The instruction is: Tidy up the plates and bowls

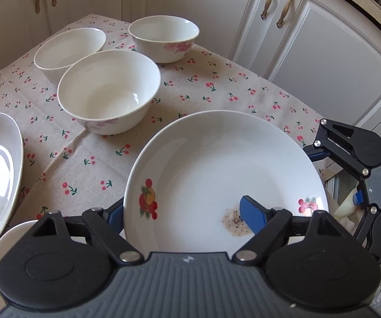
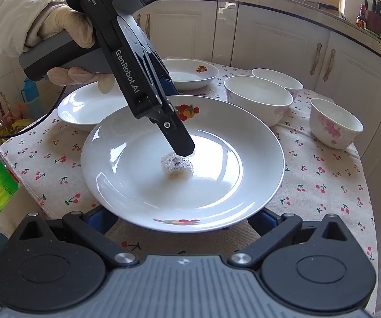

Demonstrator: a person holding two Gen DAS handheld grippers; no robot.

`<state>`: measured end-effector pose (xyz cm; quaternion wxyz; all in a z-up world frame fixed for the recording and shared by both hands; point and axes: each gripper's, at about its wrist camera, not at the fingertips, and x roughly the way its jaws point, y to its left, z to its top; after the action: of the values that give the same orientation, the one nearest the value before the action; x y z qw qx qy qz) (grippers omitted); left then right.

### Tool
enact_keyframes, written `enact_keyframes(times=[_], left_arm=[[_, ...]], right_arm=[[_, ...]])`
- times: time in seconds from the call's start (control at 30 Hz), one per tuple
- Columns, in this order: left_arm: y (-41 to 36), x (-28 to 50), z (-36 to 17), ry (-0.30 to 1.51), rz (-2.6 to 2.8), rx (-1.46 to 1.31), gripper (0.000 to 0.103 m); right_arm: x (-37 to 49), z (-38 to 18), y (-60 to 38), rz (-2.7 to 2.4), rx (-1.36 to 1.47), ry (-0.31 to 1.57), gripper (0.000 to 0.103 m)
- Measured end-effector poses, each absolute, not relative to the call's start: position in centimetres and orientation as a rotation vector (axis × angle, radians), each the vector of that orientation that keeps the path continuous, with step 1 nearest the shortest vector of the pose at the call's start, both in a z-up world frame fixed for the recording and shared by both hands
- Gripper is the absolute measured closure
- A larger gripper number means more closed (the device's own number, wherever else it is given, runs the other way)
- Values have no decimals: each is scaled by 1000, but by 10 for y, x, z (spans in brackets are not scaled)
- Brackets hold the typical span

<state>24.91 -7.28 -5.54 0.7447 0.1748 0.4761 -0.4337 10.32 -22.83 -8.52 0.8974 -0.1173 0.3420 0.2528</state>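
- The desk (image 2: pixel 323 185) wears a cherry-print cloth and fills the middle of both views, with white cabinet doors (image 1: pixel 323 61) behind it.
- The large white plate (image 2: pixel 137 164), the task's main thing, sits at the centre of the right wrist view and at lower centre-right of the left wrist view. Fruit prints mark its rim.
- The left tool (image 1: pixel 183 214), held by a gloved hand (image 2: pixel 65 34) at upper left, straddles the plate's rim about half open. One blue-padded finger (image 1: pixel 251 217) reaches down inside the plate and the other lies outside the rim. It is released, not clamped.
- The right tool (image 2: pixel 183 220) at the bottom stands wide apart and released. Its tips are tucked under the plate's near rim and partly hidden.
- Two more plates (image 2: pixel 89 103) lie beyond, at the left and upper centre.
- Three bowls (image 1: pixel 108 90) cluster in the upper left of the left wrist view; two of them touch.
- A small brownish smear (image 2: pixel 175 165) sits on the plate's floor — the left tool's inner fingertip is just beside it.
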Motion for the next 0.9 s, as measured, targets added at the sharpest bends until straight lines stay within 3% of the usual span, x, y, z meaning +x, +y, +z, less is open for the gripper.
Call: enact_keyframes(times=[0.9], left_arm=[[42,244,-26,971,-749,231,17]], right_arm=[[142,-54,-149,729,-351,681,0]])
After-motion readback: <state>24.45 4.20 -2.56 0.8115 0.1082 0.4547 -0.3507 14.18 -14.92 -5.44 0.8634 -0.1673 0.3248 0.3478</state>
